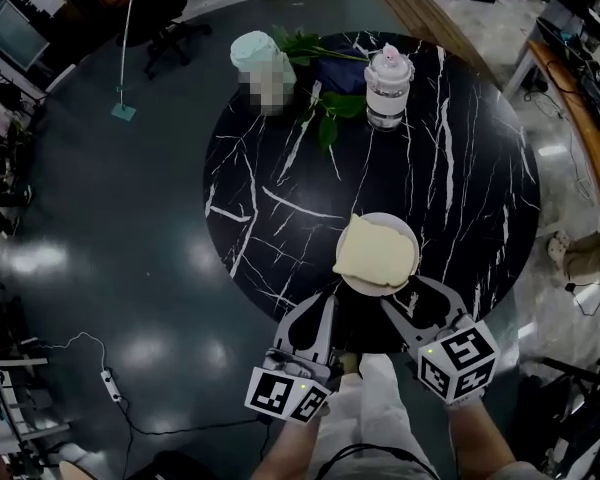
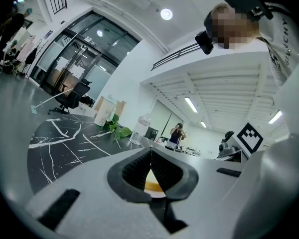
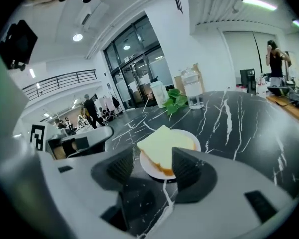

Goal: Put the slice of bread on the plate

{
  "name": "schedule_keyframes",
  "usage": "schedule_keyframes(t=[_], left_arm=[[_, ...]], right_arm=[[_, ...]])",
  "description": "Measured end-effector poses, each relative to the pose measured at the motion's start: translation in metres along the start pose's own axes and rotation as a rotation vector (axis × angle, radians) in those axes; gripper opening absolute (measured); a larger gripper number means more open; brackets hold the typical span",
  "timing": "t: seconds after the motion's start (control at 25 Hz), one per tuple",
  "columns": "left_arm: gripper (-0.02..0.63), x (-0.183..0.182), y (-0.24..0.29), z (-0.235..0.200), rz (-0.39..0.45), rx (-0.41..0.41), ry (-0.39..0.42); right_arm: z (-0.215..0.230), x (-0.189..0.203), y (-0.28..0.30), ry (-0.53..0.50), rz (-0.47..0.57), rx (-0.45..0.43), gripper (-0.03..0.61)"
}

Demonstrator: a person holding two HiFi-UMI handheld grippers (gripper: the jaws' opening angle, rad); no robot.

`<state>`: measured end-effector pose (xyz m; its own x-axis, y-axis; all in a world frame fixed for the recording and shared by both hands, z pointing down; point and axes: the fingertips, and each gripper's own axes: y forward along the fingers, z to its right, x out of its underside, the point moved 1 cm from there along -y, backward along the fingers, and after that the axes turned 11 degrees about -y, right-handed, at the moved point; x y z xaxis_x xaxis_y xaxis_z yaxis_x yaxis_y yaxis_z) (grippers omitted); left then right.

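Observation:
The pale slice of bread [image 1: 375,251] lies flat on the small white plate [image 1: 408,230], near the front edge of the round black marble table [image 1: 460,168]. My right gripper [image 1: 412,294] hovers just in front of the plate, open, and nothing sits between its pads. In the right gripper view the bread [image 3: 164,143] and plate [image 3: 149,167] lie just beyond the spread jaws of my right gripper [image 3: 154,164]. My left gripper [image 1: 325,306] rests at the table's front edge, to the left of the plate. Its jaws are shut on nothing [image 2: 150,156].
At the back of the table stand a clear bottle [image 1: 388,88], a pale green cup [image 1: 255,53] and some green leaves [image 1: 325,108]. An office chair [image 1: 170,28] and a power strip [image 1: 110,383] are on the floor to the left.

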<state>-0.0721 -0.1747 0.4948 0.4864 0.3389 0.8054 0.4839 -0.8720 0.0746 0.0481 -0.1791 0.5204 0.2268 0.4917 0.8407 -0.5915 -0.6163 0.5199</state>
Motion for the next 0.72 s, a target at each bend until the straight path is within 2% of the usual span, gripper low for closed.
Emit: schedule_keyframes(t=[0.16,0.28,0.4,0.72], left_arm=[[0.008,-0.005,-0.004,0.008,-0.001,0.011,0.006],[0.008,-0.009,-0.007,0.017,-0.001,0.025,0.010],[0.008,-0.014,-0.009,0.027,-0.003,0.046,0.018],[0.008,-0.023,-0.016,0.053,-0.015,0.091,0.024]], right_arm=[[-0.017,-0.010,-0.012,-0.072,0.013,-0.013,0.222],[-0.028,-0.020,-0.022,-0.089,0.036,-0.020,0.118],[-0.036,-0.028,-0.033,-0.084,0.056,-0.035,0.049],[-0.052,-0.043,-0.058,-0.115,0.084,-0.021,0.024]])
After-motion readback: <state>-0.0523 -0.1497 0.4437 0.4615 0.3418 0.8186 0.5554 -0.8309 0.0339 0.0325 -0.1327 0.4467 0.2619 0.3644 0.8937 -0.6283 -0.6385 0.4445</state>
